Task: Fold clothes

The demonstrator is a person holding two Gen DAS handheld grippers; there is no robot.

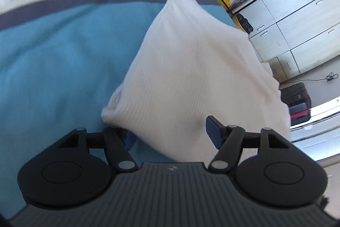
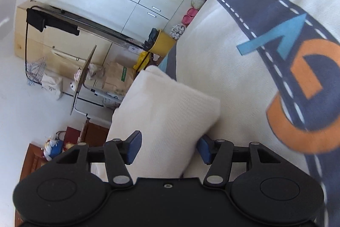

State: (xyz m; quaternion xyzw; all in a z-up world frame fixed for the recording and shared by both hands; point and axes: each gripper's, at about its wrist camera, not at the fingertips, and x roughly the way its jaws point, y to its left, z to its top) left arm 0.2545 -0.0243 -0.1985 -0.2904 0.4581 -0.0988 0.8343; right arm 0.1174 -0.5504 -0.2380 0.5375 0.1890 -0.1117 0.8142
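A folded white ribbed garment (image 1: 191,61) lies on the blue bedspread (image 1: 53,56) and runs back between the jaws of my left gripper (image 1: 171,133). Its near corner covers most of the left pad, while the right pad (image 1: 213,131) stands over the cloth and casts a shadow on it. Whether the pads press on it does not show. In the right wrist view the same white garment (image 2: 167,112) fills the gap of my right gripper (image 2: 167,148). Both blue pads (image 2: 133,147) touch its sides.
A cream sheet with a dark band, blue arrow and orange letters (image 2: 297,78) covers the bed on the right. Past the bed edge stand pale cabinets (image 1: 297,14), a yellow bin (image 2: 162,42), paper bags (image 2: 115,78) and a black case (image 1: 295,97) on the floor.
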